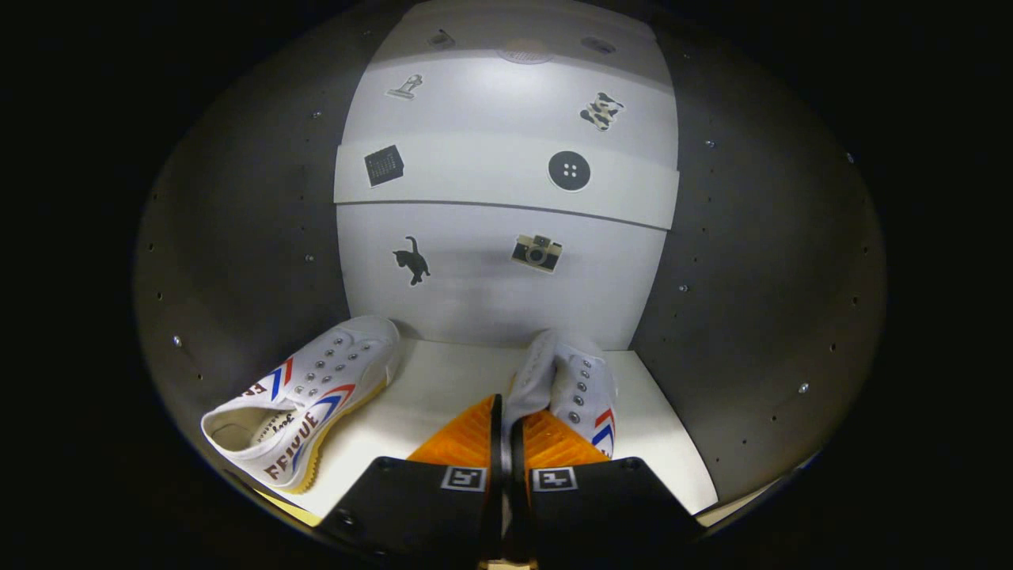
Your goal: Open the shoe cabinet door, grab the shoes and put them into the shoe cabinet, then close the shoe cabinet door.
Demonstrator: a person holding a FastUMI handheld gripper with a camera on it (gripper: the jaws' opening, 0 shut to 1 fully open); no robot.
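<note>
The inside of the shoe cabinet is seen, with dark side walls dotted by small holes and a white back panel set between them. The back panel is crossed by a white shelf edge and is decorated with stickers: a black cat, a camera, a round button and a dark square, with others higher up. A white cabinet floor is laid at the bottom.

Two white canvas shoes with red and blue stripes are found on this floor. The left shoe is lying tilted on its side near the left wall, its yellow sole turned outward and its opening facing the viewer. The right shoe is placed just ahead of the fingers, its toe pointing toward the back panel.

The hand-held gripper is held low, with its orange fingers pressed nearly together. A thin white edge of the right shoe is pinched between them, at its heel end.
</note>
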